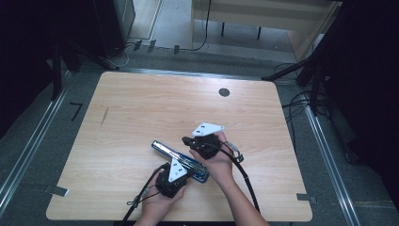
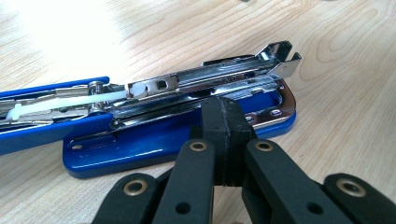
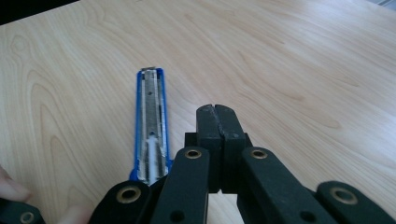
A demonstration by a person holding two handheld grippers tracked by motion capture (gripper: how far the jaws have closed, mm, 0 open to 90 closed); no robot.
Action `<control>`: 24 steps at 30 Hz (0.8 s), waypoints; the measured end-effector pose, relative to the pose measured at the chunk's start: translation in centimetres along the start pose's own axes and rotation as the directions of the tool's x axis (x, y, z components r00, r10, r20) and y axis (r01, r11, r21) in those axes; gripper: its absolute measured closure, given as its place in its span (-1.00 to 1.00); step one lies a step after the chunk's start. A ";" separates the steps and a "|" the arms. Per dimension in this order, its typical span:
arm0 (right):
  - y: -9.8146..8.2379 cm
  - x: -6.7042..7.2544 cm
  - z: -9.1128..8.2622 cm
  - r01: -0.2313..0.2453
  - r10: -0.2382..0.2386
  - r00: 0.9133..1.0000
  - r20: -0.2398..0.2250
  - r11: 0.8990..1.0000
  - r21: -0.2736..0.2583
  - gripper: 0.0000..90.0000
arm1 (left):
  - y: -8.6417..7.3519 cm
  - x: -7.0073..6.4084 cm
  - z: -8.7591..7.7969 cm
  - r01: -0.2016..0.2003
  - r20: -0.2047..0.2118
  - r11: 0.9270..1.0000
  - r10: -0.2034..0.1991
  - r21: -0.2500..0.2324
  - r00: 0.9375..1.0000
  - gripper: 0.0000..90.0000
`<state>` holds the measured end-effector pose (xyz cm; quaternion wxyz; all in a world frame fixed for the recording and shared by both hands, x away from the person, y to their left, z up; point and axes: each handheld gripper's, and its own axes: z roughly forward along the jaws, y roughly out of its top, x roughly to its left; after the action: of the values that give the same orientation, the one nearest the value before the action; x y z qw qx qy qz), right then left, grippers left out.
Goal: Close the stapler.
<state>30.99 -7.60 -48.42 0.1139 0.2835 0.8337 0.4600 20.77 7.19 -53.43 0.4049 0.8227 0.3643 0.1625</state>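
Note:
A blue stapler [image 1: 164, 149] lies opened out flat on the wooden table [image 1: 141, 103], its metal magazine facing up. In the left gripper view the blue base [image 2: 140, 140] and the chrome magazine [image 2: 210, 77] are close up. My left gripper [image 2: 226, 116] is shut with nothing between its jaws, and its tips rest against the base's near edge. In the high view the left gripper [image 1: 187, 172] sits at the stapler's near end. My right gripper [image 1: 187, 140] is shut and empty, just beside the stapler's middle. In the right gripper view its tips [image 3: 217, 121] stand right of the stapler's blue arm [image 3: 150, 116].
A round dark cable hole [image 1: 224, 92] sits near the table's far edge. Cables trail from both grippers toward the near edge. Fingertips [image 3: 11, 189] show at the lower left of the right gripper view. Dark stands and floor rails surround the table.

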 end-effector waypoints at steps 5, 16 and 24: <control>-0.8 -1.2 -0.9 -0.024 0.024 0.999 0.028 1.000 0.001 1.00 | 0.0 0.0 0.0 0.000 0.000 1.000 0.000 0.000 1.000 1.00; -3.1 -4.2 -3.5 -0.086 0.087 0.992 0.092 0.996 -0.009 1.00 | 0.0 0.0 0.0 0.001 0.000 1.000 -0.001 0.000 1.000 1.00; -4.9 -6.0 -4.7 -0.122 0.121 0.983 0.137 0.993 -0.001 1.00 | 0.0 0.0 0.0 -0.001 0.000 1.000 0.001 0.000 1.000 1.00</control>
<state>31.91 -16.40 -50.28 0.1413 0.3652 0.8066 0.4427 20.76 7.19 -53.43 0.4048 0.8229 0.3639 0.1626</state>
